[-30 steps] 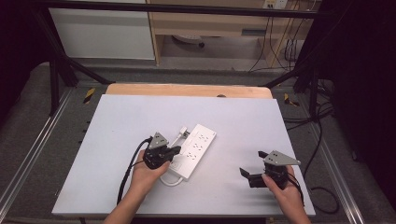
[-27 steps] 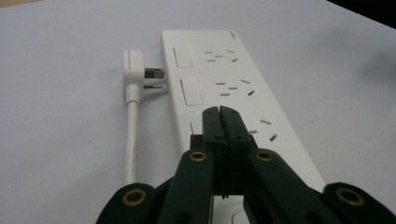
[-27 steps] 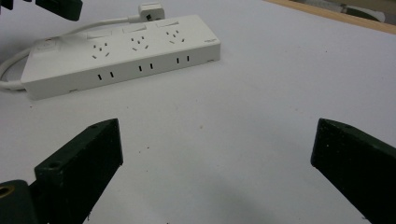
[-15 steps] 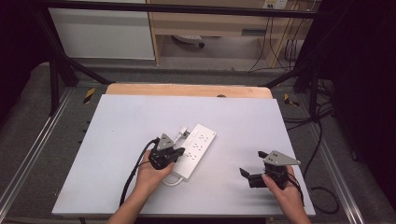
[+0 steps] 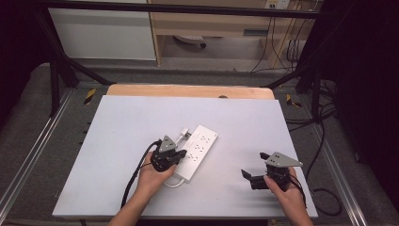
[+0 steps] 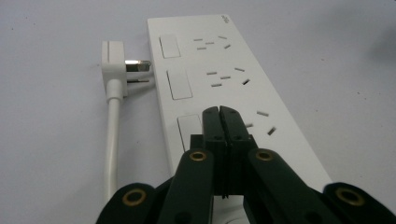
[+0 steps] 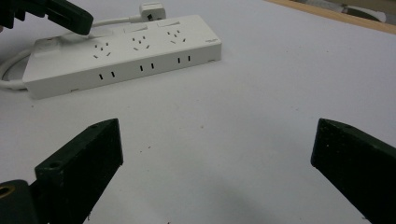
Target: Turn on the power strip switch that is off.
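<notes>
My closed left gripper [image 6: 219, 114] sits over the power strip's [image 5: 197, 150] nearest switch [image 6: 189, 128].

The strip's long axis runs toward the frame's upper right; my jaws hold nothing. My right gripper [image 5: 254, 176], wide open and empty, waits lower right, well apart.

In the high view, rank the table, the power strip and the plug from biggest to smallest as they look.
1. Table, by far the largest.
2. Power strip, a long white block beside the left claw.
3. Plug, a small white piece at the strip's far corner.
</notes>
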A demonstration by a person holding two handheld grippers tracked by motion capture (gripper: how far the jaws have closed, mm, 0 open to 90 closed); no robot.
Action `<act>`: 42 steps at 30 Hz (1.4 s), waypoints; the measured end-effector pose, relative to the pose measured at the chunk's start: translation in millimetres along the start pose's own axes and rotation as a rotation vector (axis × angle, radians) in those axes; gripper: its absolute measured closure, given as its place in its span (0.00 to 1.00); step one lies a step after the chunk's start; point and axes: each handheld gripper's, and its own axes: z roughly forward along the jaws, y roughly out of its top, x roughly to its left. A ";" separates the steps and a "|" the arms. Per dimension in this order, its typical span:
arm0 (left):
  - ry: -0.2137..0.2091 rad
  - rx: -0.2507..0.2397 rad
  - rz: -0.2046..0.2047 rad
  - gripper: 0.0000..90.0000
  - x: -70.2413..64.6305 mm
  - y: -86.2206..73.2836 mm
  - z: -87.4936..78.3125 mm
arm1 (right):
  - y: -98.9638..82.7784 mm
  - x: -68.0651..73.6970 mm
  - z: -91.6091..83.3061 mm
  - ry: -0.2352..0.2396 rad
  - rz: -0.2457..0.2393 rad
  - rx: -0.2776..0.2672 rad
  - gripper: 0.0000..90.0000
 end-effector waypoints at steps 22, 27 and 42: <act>0.017 -0.007 -0.002 1.00 3.2 -0.3 -1.1 | -0.2 0.3 0.4 0.001 0.004 0.004 0.03; 0.026 -0.006 0.000 1.00 4.4 -0.6 -1.2 | -0.2 0.4 0.4 0.001 0.004 0.004 0.03; 0.035 0.001 0.003 1.00 6.1 -1.2 -1.3 | -0.1 0.1 0.2 0.001 0.002 0.001 0.03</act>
